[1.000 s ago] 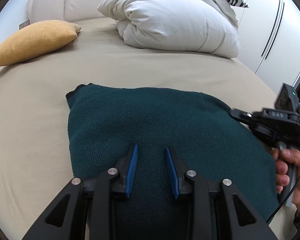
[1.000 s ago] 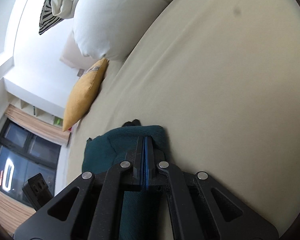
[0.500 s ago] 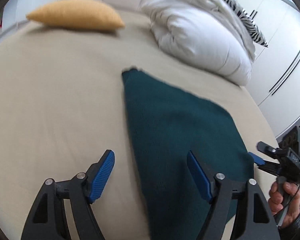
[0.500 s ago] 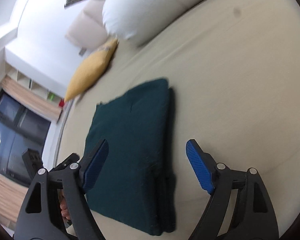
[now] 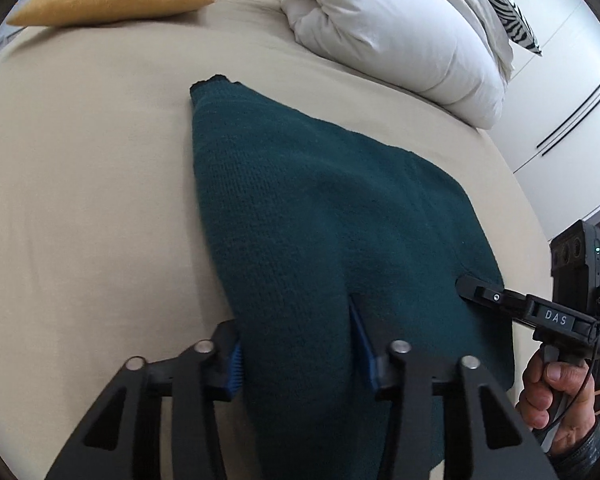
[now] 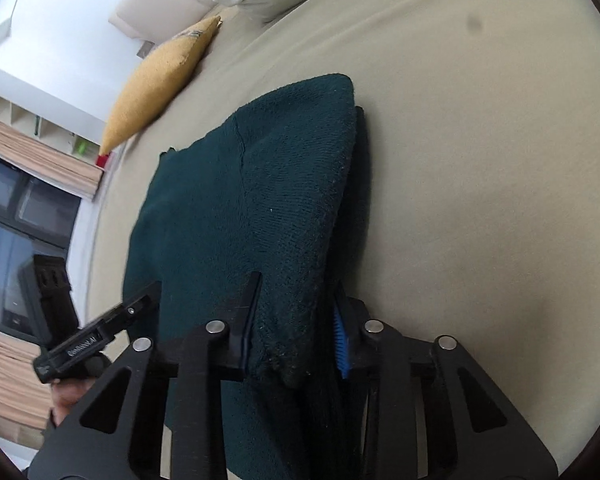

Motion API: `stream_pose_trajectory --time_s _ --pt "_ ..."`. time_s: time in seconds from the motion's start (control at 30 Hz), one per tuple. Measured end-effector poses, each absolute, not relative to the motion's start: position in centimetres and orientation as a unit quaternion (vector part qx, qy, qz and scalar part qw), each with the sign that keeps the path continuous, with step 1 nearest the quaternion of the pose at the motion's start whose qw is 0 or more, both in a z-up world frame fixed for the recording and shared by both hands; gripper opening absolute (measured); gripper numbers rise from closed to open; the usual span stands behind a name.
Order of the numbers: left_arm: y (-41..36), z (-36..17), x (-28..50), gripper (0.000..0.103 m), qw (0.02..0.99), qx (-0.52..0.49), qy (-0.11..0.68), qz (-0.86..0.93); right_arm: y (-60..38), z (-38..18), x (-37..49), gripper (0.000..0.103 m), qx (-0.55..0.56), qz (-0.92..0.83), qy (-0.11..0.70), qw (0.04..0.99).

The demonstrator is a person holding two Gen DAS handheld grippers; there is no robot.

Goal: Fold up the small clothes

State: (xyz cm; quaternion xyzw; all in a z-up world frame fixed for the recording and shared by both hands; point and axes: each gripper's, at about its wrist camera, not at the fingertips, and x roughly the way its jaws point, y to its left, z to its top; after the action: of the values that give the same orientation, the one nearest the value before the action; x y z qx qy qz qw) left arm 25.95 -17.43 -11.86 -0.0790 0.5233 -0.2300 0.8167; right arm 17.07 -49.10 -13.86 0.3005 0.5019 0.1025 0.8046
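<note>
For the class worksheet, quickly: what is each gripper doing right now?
Left gripper: closing around the near edge of the dark green sweater.
Right gripper: closing around the sweater's other near corner.

You have a dark teal knit sweater (image 5: 320,208) folded into a thick rectangle, lying flat on the beige bedsheet (image 5: 80,200), its layered edges stacked along one side, seam visible on top.

Both wrist cams close, angled down from opposite ends of folded sweater (image 5: 320,216), the shared subj.
</note>
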Motion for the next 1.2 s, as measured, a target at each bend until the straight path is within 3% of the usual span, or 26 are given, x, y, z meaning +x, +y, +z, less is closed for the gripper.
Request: stream_pose_trajectory --time_s 0.33,0.67,0.93,1.07,1.2 --pt "-13.2 -5.2 19.1 0.036 0.845 -0.024 0.486 -0.221 -38.8 -4.9 12.4 0.021 0.122 0.091 0.462 0.874" --pt "-2.9 -1.5 10.5 0.036 0.871 0.002 0.453 -0.192 -27.6 0.0 5.8 0.021 0.082 0.169 0.43 0.883" --pt "1.1 -6.3 8.4 0.036 0.855 -0.025 0.488 -0.173 -23.7 -2.7 4.4 0.021 0.103 0.191 0.454 0.864" --pt "2.4 -10.9 9.1 0.043 0.843 -0.053 0.51 -0.161 -23.9 -7.5 5.9 0.021 0.127 0.179 0.487 0.845" --pt "3.1 -11.3 9.2 0.048 0.841 -0.068 0.508 -0.172 -26.5 -11.9 7.0 0.025 0.198 0.177 0.509 0.819"
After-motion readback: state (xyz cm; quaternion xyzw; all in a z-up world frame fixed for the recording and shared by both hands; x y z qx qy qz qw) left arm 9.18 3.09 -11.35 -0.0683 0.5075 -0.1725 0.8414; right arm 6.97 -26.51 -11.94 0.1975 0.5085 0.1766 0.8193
